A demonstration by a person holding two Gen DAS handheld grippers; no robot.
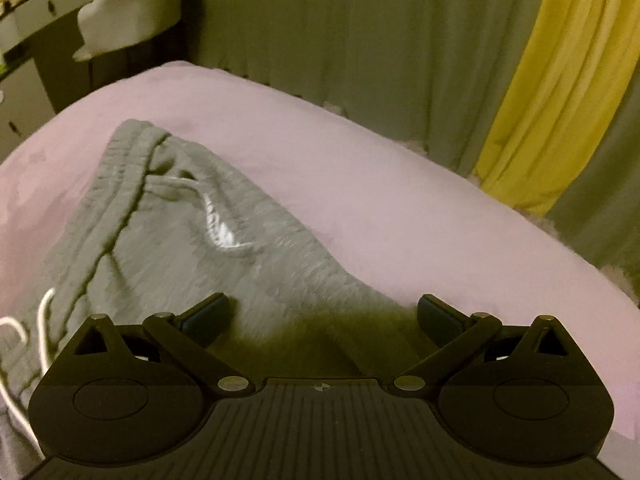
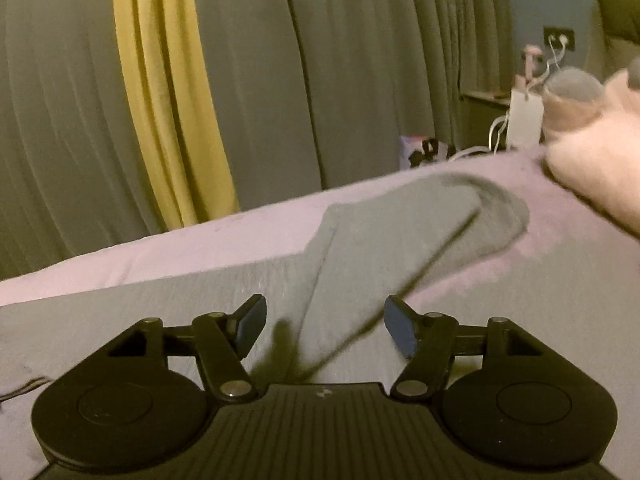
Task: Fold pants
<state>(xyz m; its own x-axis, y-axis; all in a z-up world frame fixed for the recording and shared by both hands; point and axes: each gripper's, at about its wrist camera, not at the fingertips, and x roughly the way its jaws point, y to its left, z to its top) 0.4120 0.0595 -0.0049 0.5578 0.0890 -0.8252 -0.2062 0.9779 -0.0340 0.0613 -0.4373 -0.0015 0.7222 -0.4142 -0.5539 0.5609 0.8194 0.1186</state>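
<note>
Grey pants (image 1: 168, 240) lie on a pink bed (image 1: 380, 184), waistband and white drawstring (image 1: 24, 344) toward the left; the left gripper (image 1: 322, 316) hangs over the cloth, jaws spread wide, nothing between them; a yellow curtain (image 1: 536, 92) hangs behind; the right gripper (image 2: 325, 322) stands partly open above a pant leg (image 2: 400, 232), gripping nothing; a pale pillow (image 2: 600, 152) sits at far right.

Grey sweatpants (image 1: 168, 240) on my bed

They lie rumpled on the pink cover, waistband and white drawstring at one end, legs folded together, cuffs at the other.
</note>
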